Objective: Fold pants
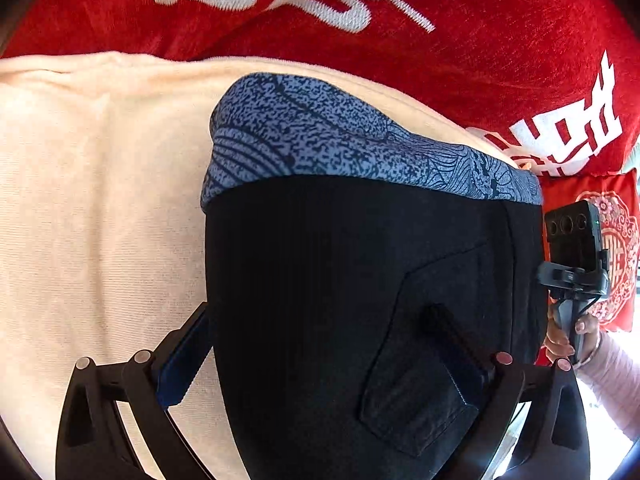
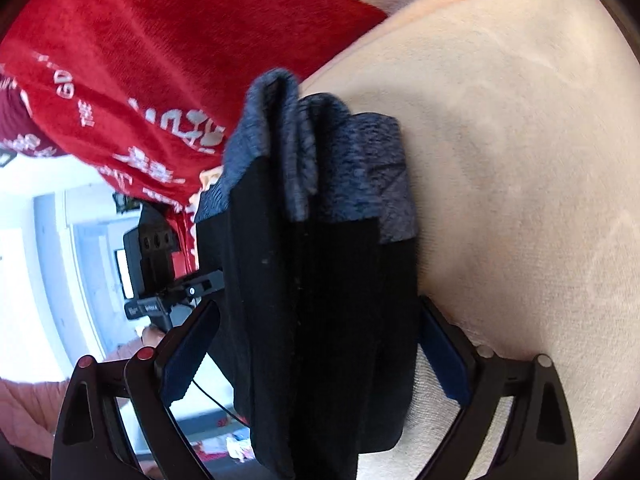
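The pants are black with a blue speckled waistband and a back pocket. In the left wrist view they lie between my left gripper's fingers, which close on the fabric. In the right wrist view the folded pants hang in layers between my right gripper's fingers, with the waistband on top. Both grippers hold the pants above a cream cloth. The right gripper also shows at the right edge of the left wrist view.
A red blanket with white lettering lies behind the cream cloth, and it also shows in the right wrist view. A bright room with a white floor shows at the left. The person's hand holds the right gripper's handle.
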The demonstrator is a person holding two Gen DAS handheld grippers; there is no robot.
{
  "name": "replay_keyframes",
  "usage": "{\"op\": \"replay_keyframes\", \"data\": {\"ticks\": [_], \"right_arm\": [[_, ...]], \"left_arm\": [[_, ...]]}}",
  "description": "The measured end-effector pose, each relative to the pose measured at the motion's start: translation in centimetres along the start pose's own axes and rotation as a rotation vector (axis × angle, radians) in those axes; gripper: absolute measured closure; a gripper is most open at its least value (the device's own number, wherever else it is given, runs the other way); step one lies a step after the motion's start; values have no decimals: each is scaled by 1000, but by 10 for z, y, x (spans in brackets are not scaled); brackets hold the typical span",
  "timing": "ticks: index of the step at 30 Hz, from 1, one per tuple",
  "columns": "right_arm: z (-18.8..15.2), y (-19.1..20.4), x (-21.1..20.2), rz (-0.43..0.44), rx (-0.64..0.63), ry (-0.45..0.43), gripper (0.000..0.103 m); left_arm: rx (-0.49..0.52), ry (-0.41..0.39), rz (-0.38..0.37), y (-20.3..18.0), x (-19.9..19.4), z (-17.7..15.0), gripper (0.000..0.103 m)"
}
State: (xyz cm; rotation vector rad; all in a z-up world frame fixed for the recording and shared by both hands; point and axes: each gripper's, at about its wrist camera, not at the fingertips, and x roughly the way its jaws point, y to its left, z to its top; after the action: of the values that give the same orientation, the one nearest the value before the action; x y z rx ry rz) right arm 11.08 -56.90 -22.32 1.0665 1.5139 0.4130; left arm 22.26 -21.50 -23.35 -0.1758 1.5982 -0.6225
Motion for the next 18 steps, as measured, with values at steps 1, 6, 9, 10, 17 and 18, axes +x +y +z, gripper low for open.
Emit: {"op": "replay_keyframes", "data": {"ticks": [1, 6, 9, 10, 17, 18], "right_arm": [[-1, -2, -2, -26, 26, -8, 21], [-6, 6, -11, -35, 45, -28, 50], [-12, 16, -18, 2, 61, -49, 55], [-15, 20, -20, 14, 61, -53, 56], [-48, 50, -23, 44, 39, -19, 56], [-54, 53, -22, 45, 37, -15, 56]], "left_arm": [[16, -22, 17, -5, -4, -1, 4], [55, -73, 34, -24, -20, -7, 34], [48, -105, 41, -28, -38, -13, 41], [41, -117, 45, -28, -46, -17, 41], [23, -153, 65, -25, -90, -51, 41], [30, -153, 75, -20, -96, -59, 41]]}}
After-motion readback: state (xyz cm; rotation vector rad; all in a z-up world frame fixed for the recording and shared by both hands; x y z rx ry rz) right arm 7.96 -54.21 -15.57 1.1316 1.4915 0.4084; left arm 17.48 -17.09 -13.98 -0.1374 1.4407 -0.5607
